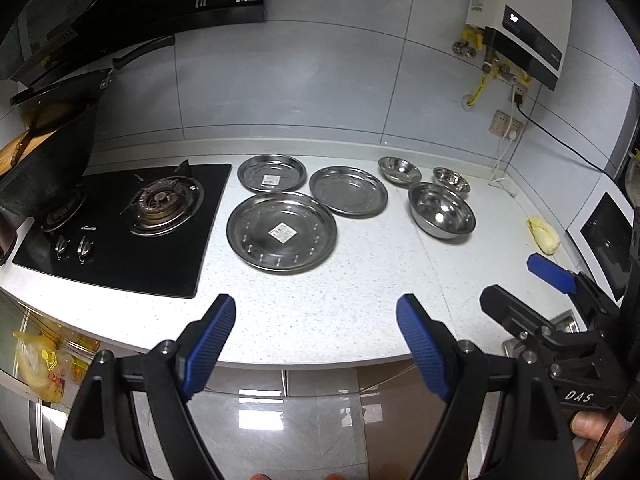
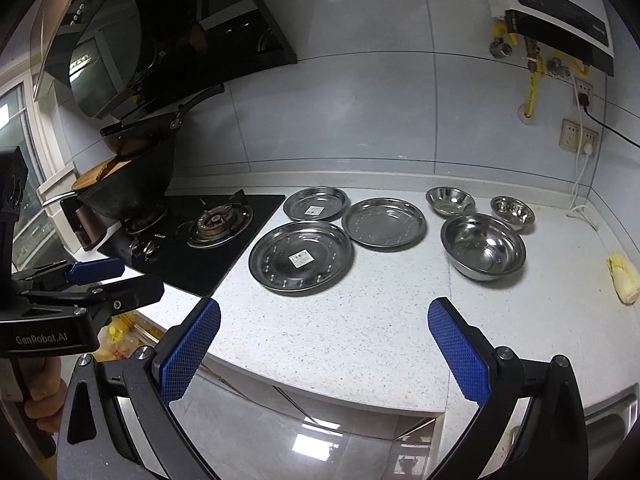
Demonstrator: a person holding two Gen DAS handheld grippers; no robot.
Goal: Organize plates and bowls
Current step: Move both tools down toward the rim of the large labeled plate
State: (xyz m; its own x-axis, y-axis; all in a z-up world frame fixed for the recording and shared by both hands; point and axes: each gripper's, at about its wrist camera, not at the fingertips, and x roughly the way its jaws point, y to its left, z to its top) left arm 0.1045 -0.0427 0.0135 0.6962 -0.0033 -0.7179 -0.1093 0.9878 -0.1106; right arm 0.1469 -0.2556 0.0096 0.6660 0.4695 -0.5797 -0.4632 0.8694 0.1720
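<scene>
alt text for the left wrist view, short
Three steel plates and three steel bowls sit apart on a white counter right of a black gas hob. The open left gripper hovers at the counter's front edge, holding nothing.

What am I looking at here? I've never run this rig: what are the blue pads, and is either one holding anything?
No robot: a person holds two handheld grippers, each with its own fisheye camera. The left view shows the left gripper, the right view the right gripper. The blue pads are their fingers; both stand open and hold nothing. On the white counter, beside the gas hob, lie three steel plates, the large plate nearest, and three steel bowls, the large bowl nearest. None are stacked.
</scene>
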